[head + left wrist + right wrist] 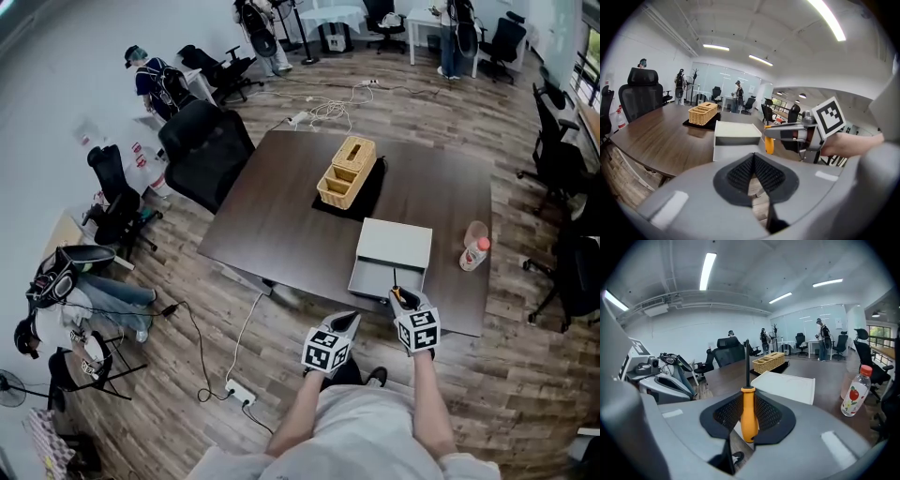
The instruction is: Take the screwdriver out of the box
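Observation:
A white box (394, 246) lies near the table's front edge, its front drawer pulled open toward me. My right gripper (403, 298) hovers just in front of that drawer, shut on a screwdriver (397, 292) with an orange handle. In the right gripper view the orange handle (749, 414) is clamped between the pads and the dark shaft points straight up, with the box (785, 386) behind it. My left gripper (348, 322) hangs off the table's front edge, shut with nothing in it. The left gripper view shows the box (738, 135) and the held screwdriver (769, 145) at its right.
A wicker basket (346, 172) on a black mat stands at the far middle of the dark table (272, 225). A plastic bottle (474, 252) stands to the right of the box. Office chairs (204, 150) ring the table, and cables run over the wooden floor.

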`<state>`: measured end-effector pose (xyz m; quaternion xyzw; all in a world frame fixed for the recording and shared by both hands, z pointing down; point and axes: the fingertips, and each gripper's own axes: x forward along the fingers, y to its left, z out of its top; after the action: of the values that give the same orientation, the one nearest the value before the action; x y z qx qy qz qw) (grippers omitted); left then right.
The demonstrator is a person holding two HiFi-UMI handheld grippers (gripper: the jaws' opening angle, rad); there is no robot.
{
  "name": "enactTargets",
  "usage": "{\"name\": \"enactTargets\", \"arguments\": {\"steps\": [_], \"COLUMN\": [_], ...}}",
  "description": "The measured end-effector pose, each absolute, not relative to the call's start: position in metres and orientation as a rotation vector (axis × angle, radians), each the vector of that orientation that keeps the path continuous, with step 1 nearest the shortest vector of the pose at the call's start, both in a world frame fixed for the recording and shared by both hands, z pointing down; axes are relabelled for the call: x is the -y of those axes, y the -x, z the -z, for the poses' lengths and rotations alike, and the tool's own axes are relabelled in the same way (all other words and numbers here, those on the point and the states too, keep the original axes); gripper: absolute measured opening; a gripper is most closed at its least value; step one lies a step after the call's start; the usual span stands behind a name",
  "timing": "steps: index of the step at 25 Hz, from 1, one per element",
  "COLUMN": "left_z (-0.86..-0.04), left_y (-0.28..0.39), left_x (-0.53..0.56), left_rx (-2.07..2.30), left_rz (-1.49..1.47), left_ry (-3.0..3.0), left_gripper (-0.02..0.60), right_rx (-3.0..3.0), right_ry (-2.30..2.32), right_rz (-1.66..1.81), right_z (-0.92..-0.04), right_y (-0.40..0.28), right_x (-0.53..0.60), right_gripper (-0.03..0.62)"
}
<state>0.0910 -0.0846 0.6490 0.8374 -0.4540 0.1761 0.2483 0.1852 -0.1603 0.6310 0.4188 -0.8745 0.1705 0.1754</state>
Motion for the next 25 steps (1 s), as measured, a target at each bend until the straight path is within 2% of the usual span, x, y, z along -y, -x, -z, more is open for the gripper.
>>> {"name": "enactTargets", "arguments": {"steps": [5,25], "left_z": [-0.640,-0.610], "left_y": [-0.103,-0.079], "left_x": [0.082,0.100], "left_rx": [1.237,1.444], "left_rz": [-0.479,-0.409], "left_ry": [-2.307,-2.313], "left_gripper": [0.054,0.054], "right_rx": [2.514,2.552], "right_ry": [-1.181,-1.241], "right_rz": [-0.450,-0.451], "right_z": [-0.621,-0.610], "right_y": [-0.186,-0.192], "right_x": [0.153,0.154], "right_gripper": [0.071,0.069]}}
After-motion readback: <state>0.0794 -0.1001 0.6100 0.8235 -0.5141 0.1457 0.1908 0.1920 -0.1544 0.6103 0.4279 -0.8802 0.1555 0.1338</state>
